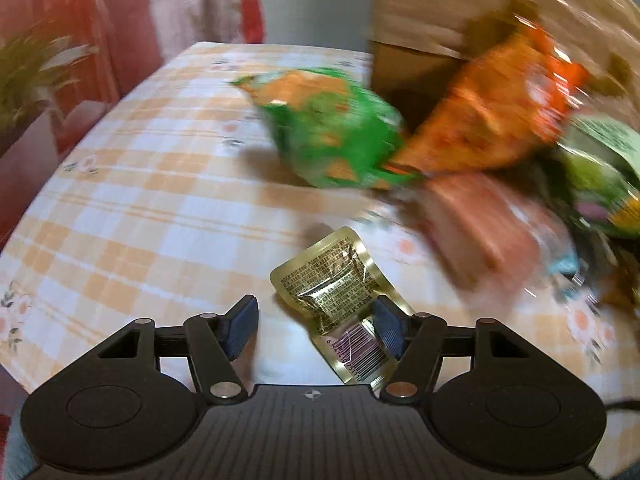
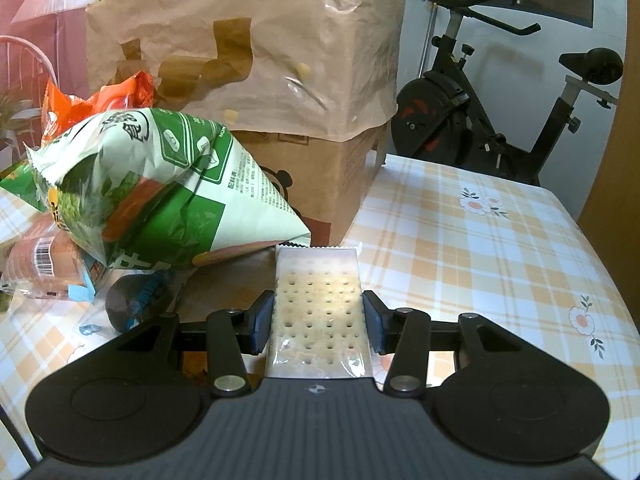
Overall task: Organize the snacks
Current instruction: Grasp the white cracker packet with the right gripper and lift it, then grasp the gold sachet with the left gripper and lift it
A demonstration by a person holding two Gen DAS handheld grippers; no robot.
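1. Setting, left wrist view: a desk (image 1: pixel 132 200) under an orange-and-white plaid cloth with flower prints; pink curtains and a plant behind. Much of the right half is motion-blurred.

2. Left gripper (image 1: pixel 316 326): fingers spread wide, holding nothing. A gold foil sachet (image 1: pixel 336 300) lies flat on the cloth between and just ahead of them, its barcode end nearest the camera and right beside the right finger.
   - Handling, judged: light, thin, crinkly, slick film; best pinched across a flat sealed edge, not the puffed middle.

3. Further back in the same view: green chip bag (image 1: pixel 332 136), orange chip bag (image 1: pixel 500 108) and a pinkish clear-wrapped pack (image 1: pixel 492 224), all blurred, heaped near a cardboard box (image 1: pixel 404 80).

4. Right wrist view: the same desk (image 2: pixel 500 248); an exercise bike (image 2: pixel 480 112) stands beyond its far edge. The cardboard box (image 2: pixel 340 184) is draped in brown paper (image 2: pixel 248 40).

5. Right gripper (image 2: pixel 318 322): fingers closed on the two long edges of a cracker packet (image 2: pixel 318 308), held level, pointing towards the box.
   - Handling, judged: light, rigid, brittle; a gentle squeeze only, or the crackers snap.

6. Left of it: a green-and-white snack bag (image 2: pixel 160 184) leaning on the pile, puffy and easily crushed; a dark round item (image 2: pixel 128 300) beneath, unidentifiable.
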